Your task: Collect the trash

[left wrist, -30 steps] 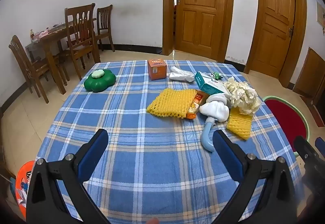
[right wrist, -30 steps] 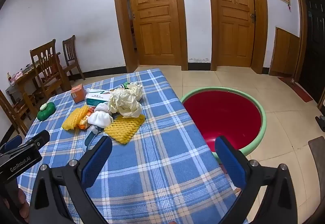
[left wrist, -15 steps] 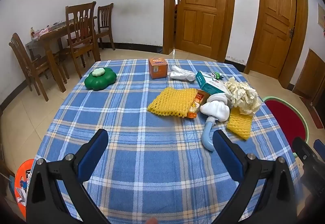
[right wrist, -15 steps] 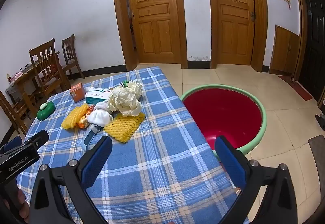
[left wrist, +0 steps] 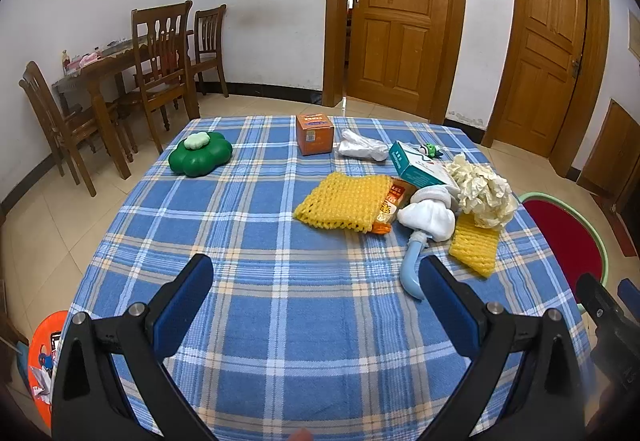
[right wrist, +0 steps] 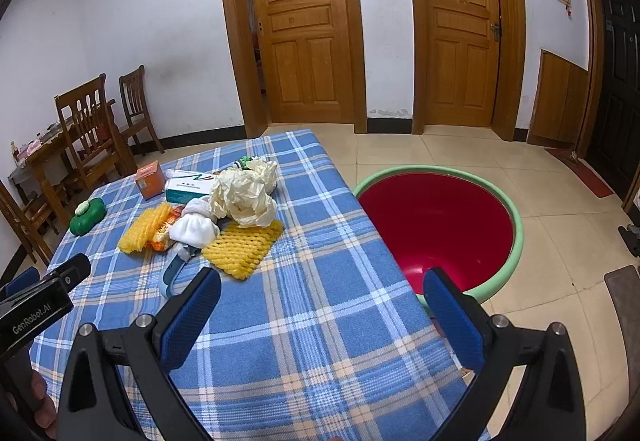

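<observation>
Your right gripper (right wrist: 320,295) hangs over the near edge of the blue plaid tablecloth (right wrist: 304,321) with its blue-padded jaws spread wide and nothing between them. Ahead of you a crumpled cream paper wad (right wrist: 244,195) sits touching a yellow foam fruit net (right wrist: 242,247), a white cloth bundle (right wrist: 194,229) and a teal and white carton (right wrist: 188,185), with a second yellow net (right wrist: 145,227) just left of them. The red basin with a green rim (right wrist: 440,225) stands on the tiled floor to the right of the table, and the black body of your left gripper (right wrist: 40,299) shows at the left edge

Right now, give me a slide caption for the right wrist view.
Open right tongs hover over the plaid tablecloth, trash pile ahead, red basin waiting on the floor.
</observation>
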`<action>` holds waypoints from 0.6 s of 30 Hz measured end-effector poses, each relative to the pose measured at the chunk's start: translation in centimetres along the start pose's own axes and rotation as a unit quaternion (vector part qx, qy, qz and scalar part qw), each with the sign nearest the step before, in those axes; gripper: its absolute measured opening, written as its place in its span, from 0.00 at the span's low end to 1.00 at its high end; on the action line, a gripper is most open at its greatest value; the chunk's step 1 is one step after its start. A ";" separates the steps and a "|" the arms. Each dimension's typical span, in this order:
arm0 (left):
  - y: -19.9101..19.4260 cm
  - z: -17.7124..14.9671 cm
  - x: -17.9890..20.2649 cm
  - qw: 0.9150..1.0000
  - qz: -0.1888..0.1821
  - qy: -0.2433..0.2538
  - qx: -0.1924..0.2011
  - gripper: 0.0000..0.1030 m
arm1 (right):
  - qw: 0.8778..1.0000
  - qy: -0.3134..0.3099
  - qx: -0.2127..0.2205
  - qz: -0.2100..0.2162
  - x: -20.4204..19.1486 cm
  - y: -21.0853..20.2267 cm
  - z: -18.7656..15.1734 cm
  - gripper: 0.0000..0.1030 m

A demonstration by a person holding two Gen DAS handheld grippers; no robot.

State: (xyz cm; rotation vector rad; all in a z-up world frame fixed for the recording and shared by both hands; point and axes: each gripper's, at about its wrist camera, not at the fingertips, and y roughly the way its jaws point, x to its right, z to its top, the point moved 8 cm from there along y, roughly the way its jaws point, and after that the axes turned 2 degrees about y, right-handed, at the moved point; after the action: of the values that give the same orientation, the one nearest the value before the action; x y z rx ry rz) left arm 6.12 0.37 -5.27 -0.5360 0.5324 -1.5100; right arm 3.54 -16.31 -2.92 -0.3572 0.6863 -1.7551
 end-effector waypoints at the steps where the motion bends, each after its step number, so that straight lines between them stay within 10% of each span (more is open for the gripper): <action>1: 0.0 0.0 0.0 1.000 0.000 0.000 0.000 0.99 | 1.000 0.000 0.000 -0.001 0.1 0.0 0.0 1.00; 18: -0.1 -0.1 -0.2 1.000 -0.001 0.000 -0.001 0.99 | 1.000 -0.003 -0.004 -0.002 -0.1 0.1 -0.3 1.00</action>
State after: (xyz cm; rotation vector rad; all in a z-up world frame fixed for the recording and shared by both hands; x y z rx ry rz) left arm 6.02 0.52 -5.29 -0.5370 0.5333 -1.5119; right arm 3.46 -16.18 -3.24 -0.3691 0.6883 -1.7561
